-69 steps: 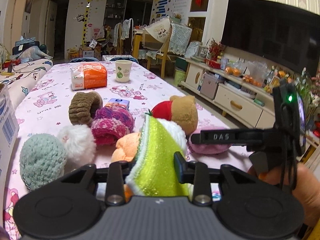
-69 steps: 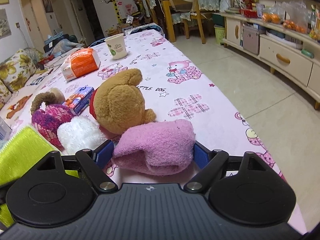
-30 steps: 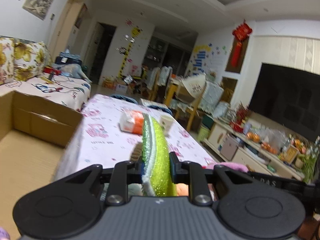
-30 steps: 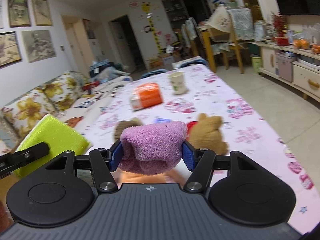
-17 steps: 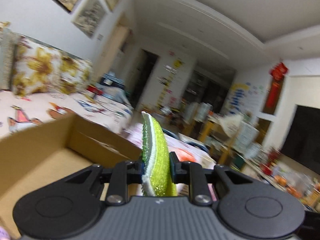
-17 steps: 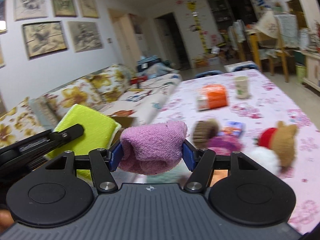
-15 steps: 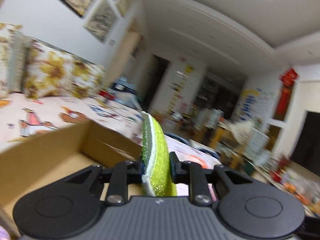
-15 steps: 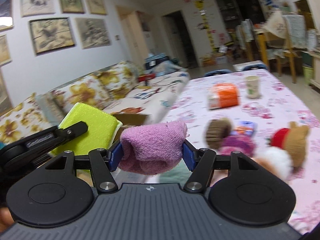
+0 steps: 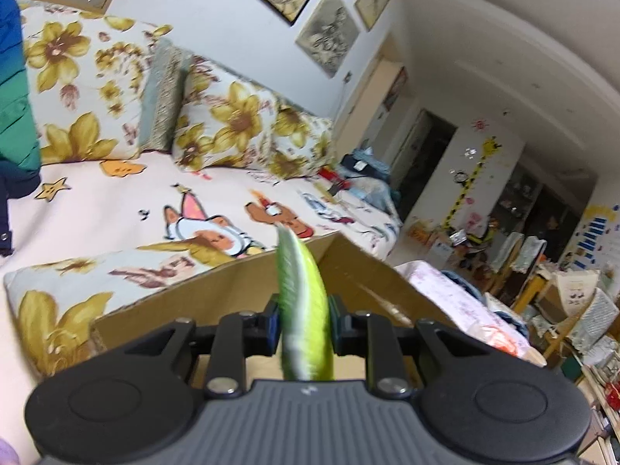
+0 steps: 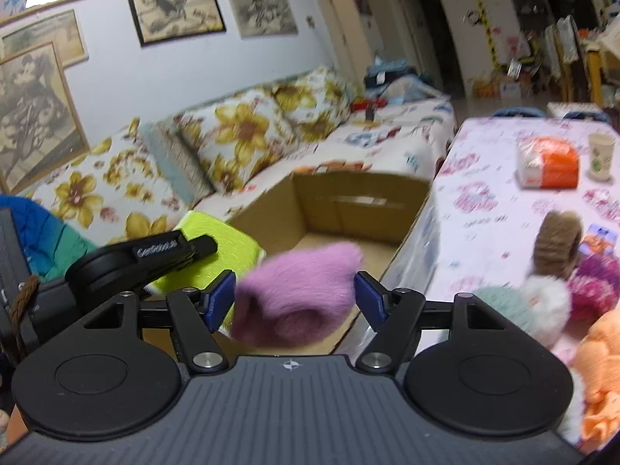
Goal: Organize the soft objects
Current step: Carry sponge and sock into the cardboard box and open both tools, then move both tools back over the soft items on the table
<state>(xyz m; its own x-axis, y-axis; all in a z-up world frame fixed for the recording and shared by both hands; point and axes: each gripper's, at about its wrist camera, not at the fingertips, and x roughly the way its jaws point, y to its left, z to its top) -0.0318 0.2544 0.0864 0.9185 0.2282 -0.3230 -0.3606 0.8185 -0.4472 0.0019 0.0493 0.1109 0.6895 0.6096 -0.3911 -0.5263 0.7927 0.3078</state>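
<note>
The right hand-held gripper (image 10: 294, 297) has opened: half a second ago its blue pads pinched the pink fuzzy sock (image 10: 296, 294), and now the pads stand apart from it on both sides, the sock blurred between them over the near right corner of the cardboard box (image 10: 341, 209). The left hand-held gripper (image 9: 303, 323) is still clamped on the green sponge cloth (image 9: 304, 310), which stands on edge between its pads; in the right wrist view the same cloth (image 10: 221, 250) shows flat and bright beside the box's left wall. The left view has swung further toward the sofa, so that only the box's far wall and corner (image 9: 348, 267) show behind the cloth

The box sits against the left edge of the surface (image 10: 500, 209), which wears a pink printed cover. Near its front edge lie a brown knit ring (image 10: 558, 246), a magenta knit piece (image 10: 593, 285), a white fluffy ball (image 10: 546, 302), a grey-green ball (image 10: 494, 298) and an orange plush (image 10: 602, 368); toward the far edge lie an orange and white packet (image 10: 550, 162) and a paper cup (image 10: 600, 155)

Beyond the box runs a sofa (image 10: 240, 135) with yellow flower cushions, framed pictures (image 10: 174, 4) on the wall above
</note>
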